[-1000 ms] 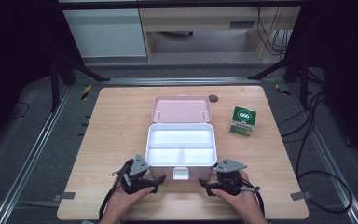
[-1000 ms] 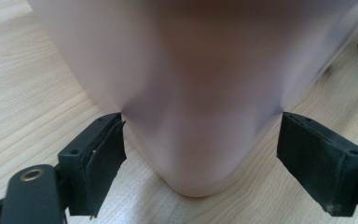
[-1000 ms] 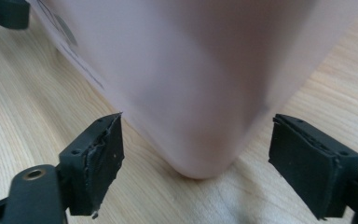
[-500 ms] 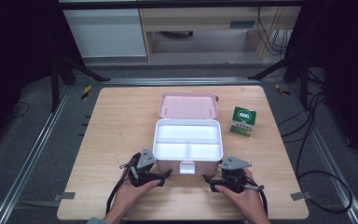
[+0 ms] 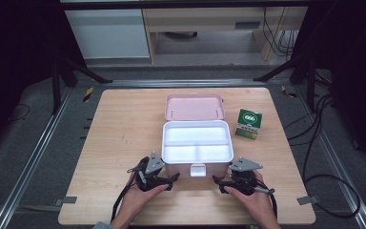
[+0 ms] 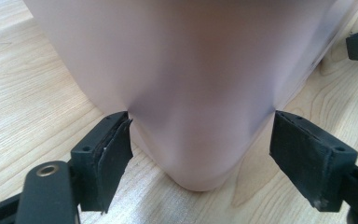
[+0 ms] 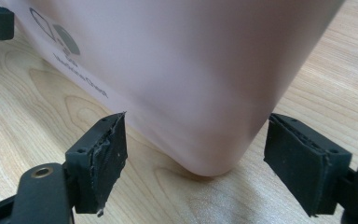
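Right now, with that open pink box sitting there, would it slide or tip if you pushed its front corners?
The box looks like stiff plastic, so it probably won't flex. Its white tray looks empty, so it is likely light and would slide on the smooth table. The raised lid behind might tip it backward if lifted.

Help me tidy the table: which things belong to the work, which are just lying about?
In use: box, lid, left tongs, right tongs.
Lying about: green packet.
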